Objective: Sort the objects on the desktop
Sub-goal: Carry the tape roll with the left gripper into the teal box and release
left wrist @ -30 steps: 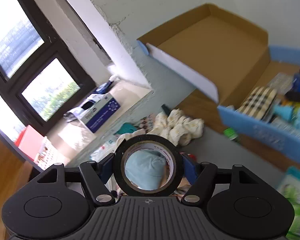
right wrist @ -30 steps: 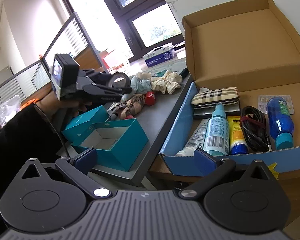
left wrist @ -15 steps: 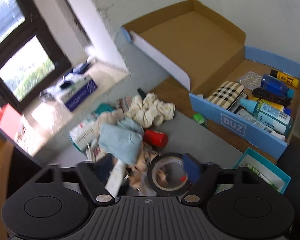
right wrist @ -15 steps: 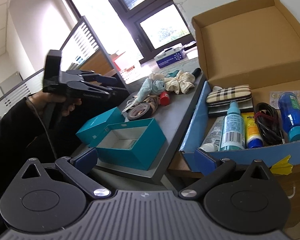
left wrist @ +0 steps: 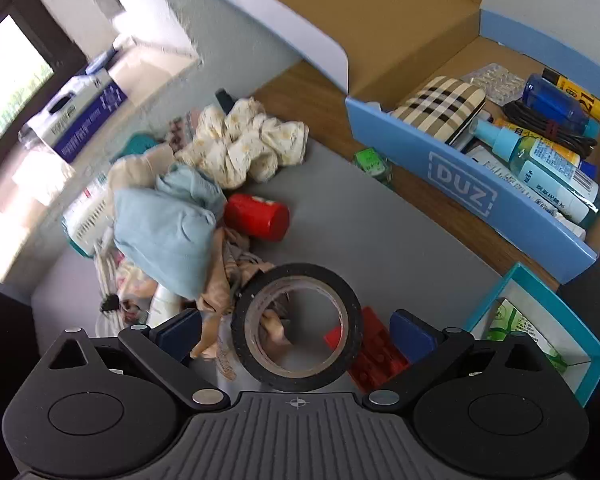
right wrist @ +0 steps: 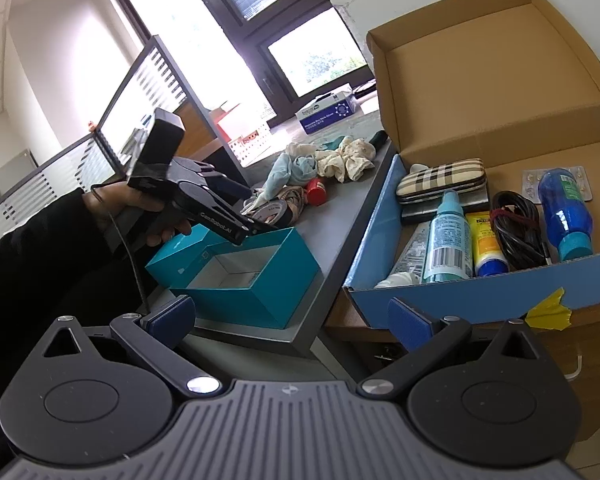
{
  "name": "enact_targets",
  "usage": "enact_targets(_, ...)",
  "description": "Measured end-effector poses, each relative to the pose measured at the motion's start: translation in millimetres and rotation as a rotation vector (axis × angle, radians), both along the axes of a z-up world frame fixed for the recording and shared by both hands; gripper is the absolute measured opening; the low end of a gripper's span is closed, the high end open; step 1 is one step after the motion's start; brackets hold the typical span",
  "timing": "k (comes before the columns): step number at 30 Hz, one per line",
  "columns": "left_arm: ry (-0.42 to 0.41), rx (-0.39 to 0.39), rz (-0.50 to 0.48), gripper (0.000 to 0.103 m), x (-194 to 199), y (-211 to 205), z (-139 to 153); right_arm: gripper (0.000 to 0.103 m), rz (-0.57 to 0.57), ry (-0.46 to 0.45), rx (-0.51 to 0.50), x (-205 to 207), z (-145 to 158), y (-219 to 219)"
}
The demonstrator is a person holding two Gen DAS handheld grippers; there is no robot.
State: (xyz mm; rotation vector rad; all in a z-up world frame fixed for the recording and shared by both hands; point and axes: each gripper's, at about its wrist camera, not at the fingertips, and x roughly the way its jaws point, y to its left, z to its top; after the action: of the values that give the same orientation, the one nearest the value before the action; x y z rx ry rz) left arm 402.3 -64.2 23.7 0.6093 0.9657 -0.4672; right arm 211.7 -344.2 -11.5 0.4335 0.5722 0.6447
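1. Now my left claw (left wrist: 296, 330) is spread wide, with the black roll of tape (left wrist: 296, 327) lying between its fingers, not pinched.
2. That tape rests on the gray desk (left wrist: 364, 224), partly on a pile of cloths (left wrist: 162, 228) and a red block (left wrist: 374, 350).
3. My right claw (right wrist: 290, 320) is spread too, holding nothing, near the teal box (right wrist: 248, 276).

A black tape roll (left wrist: 296, 326) with a clear core lies tilted on the grey table (left wrist: 364, 232), propped on crumpled cloths (left wrist: 168, 224) at its ten o'clock and a red block (left wrist: 374, 354) at its four o'clock.
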Motion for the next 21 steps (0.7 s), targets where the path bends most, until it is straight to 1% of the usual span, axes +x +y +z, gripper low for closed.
enact_targets(5,0.065,-0.039,0.041,0.099,5.0,1.7,-6.1,0.103,-0.010,0.003,-0.005,1.6,-3.8,-3.7)
enact_targets(6,0.070,-0.046,0.045,0.097,5.3,2.7,-5.6,0.103,-0.008,0.006,-0.005,2.2,-4.5,-3.7)
enact_targets(7,0.079,-0.055,0.045,0.093,5.0,3.5,-4.7,0.103,-0.005,0.008,-0.004,2.8,-5.2,-3.4)
enact_targets(8,0.078,-0.054,0.044,0.091,4.9,3.1,-4.4,0.103,-0.003,0.011,-0.004,3.4,-5.9,-3.0)
enact_targets(12,0.072,-0.052,0.041,0.090,4.7,1.6,-3.0,0.103,0.005,0.016,0.002,4.8,-7.6,-1.5)
enact_targets(14,0.069,-0.050,0.039,0.086,4.6,0.8,-2.3,0.103,0.005,0.017,0.003,4.7,-7.8,-1.3)
enact_targets(16,0.066,-0.049,0.038,0.079,4.5,0.0,-1.7,0.103,0.005,0.017,0.003,4.3,-8.0,-1.5)
enact_targets(18,0.066,-0.042,0.039,0.075,5.1,0.7,-0.7,0.103,0.003,0.020,0.003,4.2,-8.6,-1.9)
enact_targets(21,0.061,-0.039,0.036,0.074,4.4,1.9,1.0,0.103,0.001,0.025,0.002,4.9,-9.2,-1.2)
